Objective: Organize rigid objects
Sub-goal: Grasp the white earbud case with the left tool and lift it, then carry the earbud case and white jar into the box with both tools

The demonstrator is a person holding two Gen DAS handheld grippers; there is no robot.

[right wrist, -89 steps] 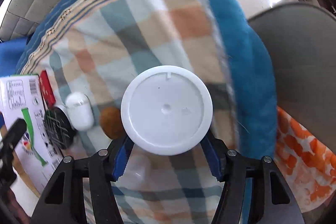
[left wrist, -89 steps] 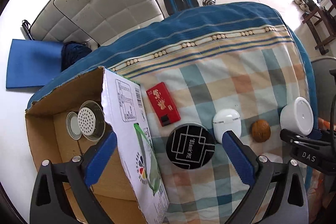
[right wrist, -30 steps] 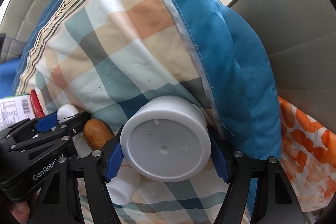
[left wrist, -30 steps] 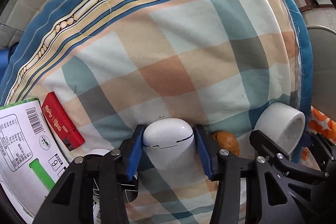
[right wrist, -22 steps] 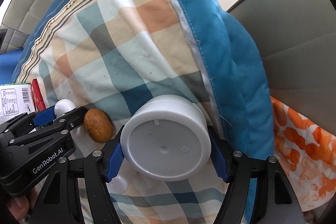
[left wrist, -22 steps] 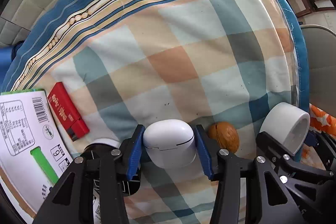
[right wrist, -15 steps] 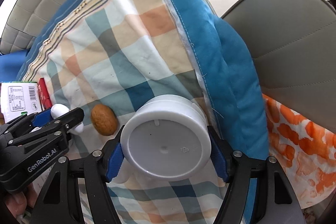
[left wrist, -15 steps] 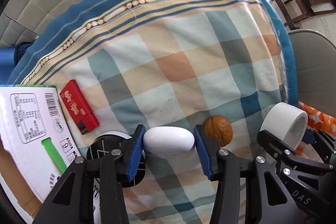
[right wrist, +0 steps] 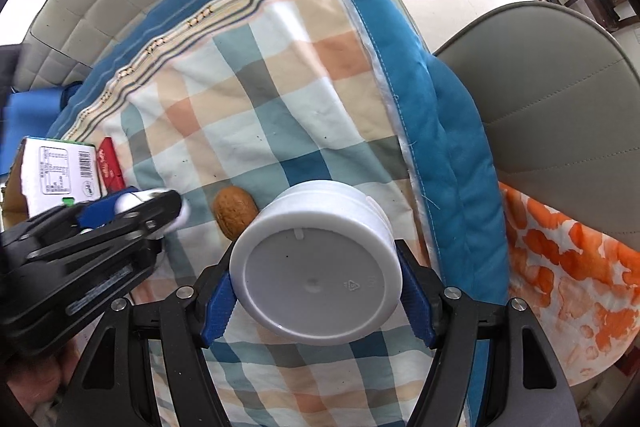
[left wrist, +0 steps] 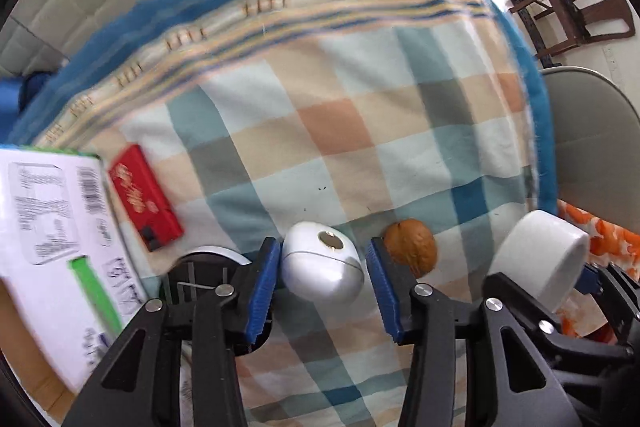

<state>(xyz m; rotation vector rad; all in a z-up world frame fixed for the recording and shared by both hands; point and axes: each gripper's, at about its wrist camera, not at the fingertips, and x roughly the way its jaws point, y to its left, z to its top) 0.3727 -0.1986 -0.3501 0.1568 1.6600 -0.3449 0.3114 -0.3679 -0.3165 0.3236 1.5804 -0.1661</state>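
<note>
Two tongs grip: left tongs [left wrist: 322,277] a white case [left wrist: 322,267], right tongs [right wrist: 316,301] a white jar [right wrist: 316,267] near the blanket's blue edge [right wrist: 440,155].

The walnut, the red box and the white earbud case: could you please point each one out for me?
walnut [left wrist: 411,247], left wrist view, middle of its shell.
red box [left wrist: 145,198], left wrist view, centre of its printed top.
white earbud case [left wrist: 320,273], left wrist view, its rounded front.

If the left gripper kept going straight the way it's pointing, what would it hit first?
Probably the checked blanket. The left gripper, shut on the white case, points down at bare cloth between the walnut and black disc; depth unclear.
</note>
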